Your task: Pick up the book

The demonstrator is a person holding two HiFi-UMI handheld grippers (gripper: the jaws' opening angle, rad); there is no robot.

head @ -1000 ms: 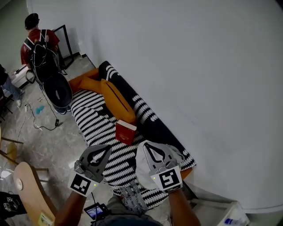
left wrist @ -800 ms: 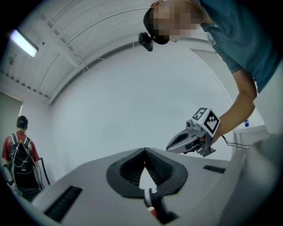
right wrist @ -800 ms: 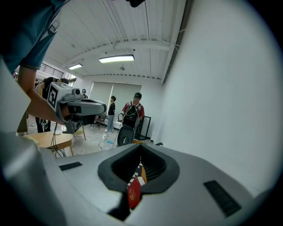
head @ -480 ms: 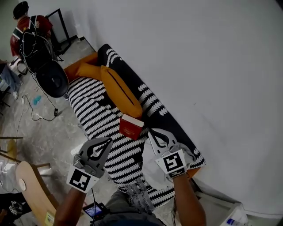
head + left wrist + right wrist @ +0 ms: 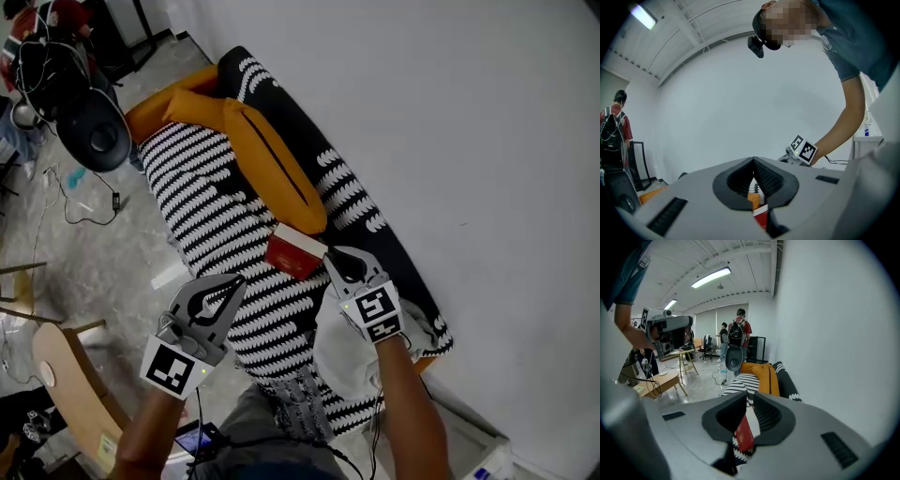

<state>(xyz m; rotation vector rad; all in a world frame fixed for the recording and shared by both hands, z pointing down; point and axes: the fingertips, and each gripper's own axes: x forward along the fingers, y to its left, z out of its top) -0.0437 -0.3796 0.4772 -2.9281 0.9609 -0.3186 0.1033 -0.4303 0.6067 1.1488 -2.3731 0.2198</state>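
Note:
The red book (image 5: 295, 251) lies on the black-and-white striped sofa (image 5: 211, 211), just below the long orange cushion (image 5: 272, 164). My right gripper (image 5: 331, 255) points at the book's right edge, its tips close beside it. Its jaws have just been opening and stand a narrow crack apart with nothing between them. In the right gripper view the book (image 5: 744, 436) shows beyond the right gripper (image 5: 750, 395). My left gripper (image 5: 241, 280) hovers over the sofa's front, below and left of the book, jaws together and empty. In the left gripper view the book (image 5: 761, 218) shows beyond the left gripper (image 5: 753, 160).
A white cloth (image 5: 342, 361) lies on the sofa's near end under my right arm. A white wall (image 5: 469, 141) runs close behind the sofa. A person with a backpack (image 5: 42, 47) stands at the far end beside a round black seat (image 5: 98, 136). A wooden chair (image 5: 66, 384) stands at lower left.
Both grippers have come down and forward toward the book. The right one went from over the white cloth to the book's right edge and its jaws have parted slightly.

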